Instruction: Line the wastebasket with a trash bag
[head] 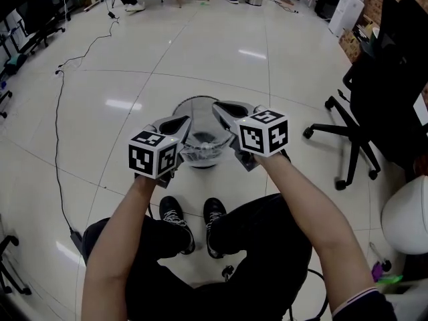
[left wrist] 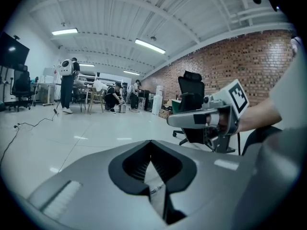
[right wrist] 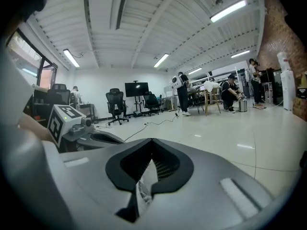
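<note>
The wastebasket (head: 192,103) is a round dark bin on the floor just beyond my feet, and both grippers hang above it. A clear, crumpled trash bag (head: 200,150) stretches between them over the bin's near rim. My left gripper (head: 175,124) is shut on the bag's left edge, and thin plastic (left wrist: 156,188) shows pinched between its jaws. My right gripper (head: 227,111) is shut on the right edge, with film (right wrist: 142,191) caught in its jaws. The left gripper view shows the right gripper (left wrist: 194,119), and the right gripper view shows the left gripper (right wrist: 93,137).
A black office chair (head: 374,99) stands to the right of the bin. A black cable (head: 59,112) runs along the floor at the left. A white rounded object (head: 409,216) sits at the right edge. People and tables (left wrist: 103,97) are far off.
</note>
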Demonstrator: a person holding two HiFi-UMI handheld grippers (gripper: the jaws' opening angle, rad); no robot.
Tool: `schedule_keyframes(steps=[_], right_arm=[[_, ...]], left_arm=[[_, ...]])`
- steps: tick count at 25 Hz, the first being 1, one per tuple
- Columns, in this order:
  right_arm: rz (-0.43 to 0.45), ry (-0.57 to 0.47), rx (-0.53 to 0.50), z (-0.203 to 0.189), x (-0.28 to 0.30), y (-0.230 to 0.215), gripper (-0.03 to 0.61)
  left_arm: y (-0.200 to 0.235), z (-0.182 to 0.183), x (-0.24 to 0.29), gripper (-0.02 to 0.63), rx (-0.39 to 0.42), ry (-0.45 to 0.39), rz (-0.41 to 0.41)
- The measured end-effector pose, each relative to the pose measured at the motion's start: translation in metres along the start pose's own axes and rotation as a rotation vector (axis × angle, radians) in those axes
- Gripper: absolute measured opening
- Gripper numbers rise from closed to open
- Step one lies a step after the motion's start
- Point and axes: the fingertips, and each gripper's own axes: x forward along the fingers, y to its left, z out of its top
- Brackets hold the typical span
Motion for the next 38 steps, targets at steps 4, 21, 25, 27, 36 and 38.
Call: schedule_keyframes(steps=[4, 21, 25, 27, 36, 38], right_arm=[[0.014, -0.041, -0.014, -0.006, -0.010, -0.001, 0.002], [0.040, -0.051, -0.067, -0.019, -0.012, -0.004, 0.000], [0.044, -0.061, -0.063, -0.017, -0.012, -0.004, 0.000], [0.046, -0.067, -0.062, -0.015, -0.012, -0.003, 0.000], [0.035, -0.068, -0.065, -0.015, -0.011, -0.003, 0.000], [0.033, -0.071, -0.065, -0.014, -0.010, -0.003, 0.000]], left_arm=[[-0.003, 0.003, 0.005, 0.012, 0.007, -0.012, -0.003], [-0.007, 0.015, 0.019, 0.012, 0.004, -0.056, -0.002], [-0.007, 0.015, 0.020, 0.012, 0.005, -0.053, -0.003], [-0.007, 0.013, 0.020, 0.012, 0.007, -0.047, -0.002], [-0.004, 0.011, 0.019, 0.012, 0.007, -0.047, 0.000], [-0.003, 0.011, 0.018, 0.012, 0.005, -0.047, 0.002]])
